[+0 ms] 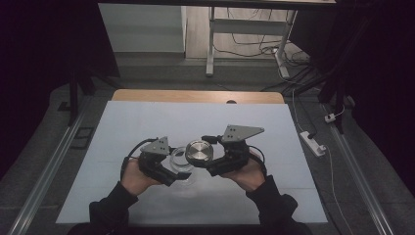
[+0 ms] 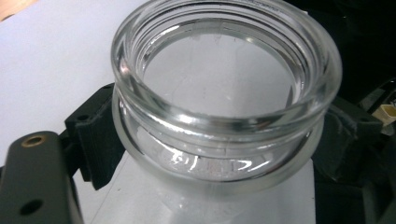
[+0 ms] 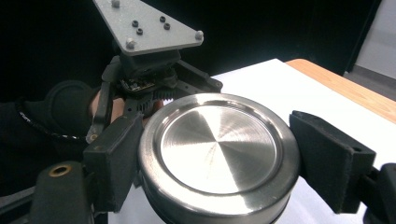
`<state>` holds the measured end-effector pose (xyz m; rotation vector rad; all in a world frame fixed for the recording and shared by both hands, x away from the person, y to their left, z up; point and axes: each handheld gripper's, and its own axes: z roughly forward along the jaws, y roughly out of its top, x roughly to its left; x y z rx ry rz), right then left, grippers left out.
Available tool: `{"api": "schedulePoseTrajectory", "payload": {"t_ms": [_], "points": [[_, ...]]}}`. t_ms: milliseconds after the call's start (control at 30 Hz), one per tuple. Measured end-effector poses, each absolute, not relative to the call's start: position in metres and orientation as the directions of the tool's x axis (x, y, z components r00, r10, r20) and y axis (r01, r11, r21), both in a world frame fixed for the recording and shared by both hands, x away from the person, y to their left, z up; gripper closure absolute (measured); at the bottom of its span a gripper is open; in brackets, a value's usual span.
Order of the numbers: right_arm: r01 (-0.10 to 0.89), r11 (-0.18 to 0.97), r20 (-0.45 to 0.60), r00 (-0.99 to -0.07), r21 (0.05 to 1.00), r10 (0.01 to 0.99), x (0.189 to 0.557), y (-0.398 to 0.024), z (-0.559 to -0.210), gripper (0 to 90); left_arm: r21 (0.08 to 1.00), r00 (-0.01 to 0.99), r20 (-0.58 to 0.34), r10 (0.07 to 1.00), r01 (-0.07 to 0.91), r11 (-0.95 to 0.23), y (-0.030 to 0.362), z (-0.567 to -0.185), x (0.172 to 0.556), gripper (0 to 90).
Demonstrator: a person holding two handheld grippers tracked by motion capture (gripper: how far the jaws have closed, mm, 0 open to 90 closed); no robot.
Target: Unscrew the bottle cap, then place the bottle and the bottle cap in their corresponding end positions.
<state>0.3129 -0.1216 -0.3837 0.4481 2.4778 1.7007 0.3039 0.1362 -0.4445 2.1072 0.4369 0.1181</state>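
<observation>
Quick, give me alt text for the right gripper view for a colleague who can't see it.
The right gripper clamps a round brushed-metal lid between its two black jaws, above the white table cover. Behind it, the left gripper with its grey three-cornered plate sits in the person's other hand.

Lid (image 1: 199, 152) right of jar (image 1: 179, 160)

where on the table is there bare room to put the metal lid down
The white mat is bare between the grippers and the wooden table edge beyond, and out to its left and right borders. It is crowded mid-mat, where the left gripper clamps the glass jar and the right gripper clamps the metal lid.
</observation>
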Motion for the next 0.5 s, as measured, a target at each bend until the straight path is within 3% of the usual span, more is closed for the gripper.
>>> {"api": "schedulePoseTrajectory", "payload": {"t_ms": [200, 500], "points": [[0.106, 0.358, -0.011, -0.951, 0.928, 0.309, 0.296, -0.123, -0.385, 20.0, 0.830, 0.924, -0.078, 0.374, 0.268, -0.489, 0.137, -0.446, 0.305, 15.9], [0.078, 0.378, -0.030, -0.962, 0.922, 0.273, 0.281, -0.121, -0.390, 20.0, 0.826, 0.923, -0.055, 0.380, 0.256, -0.502, 0.133, -0.445, 0.304, 15.9]]}}
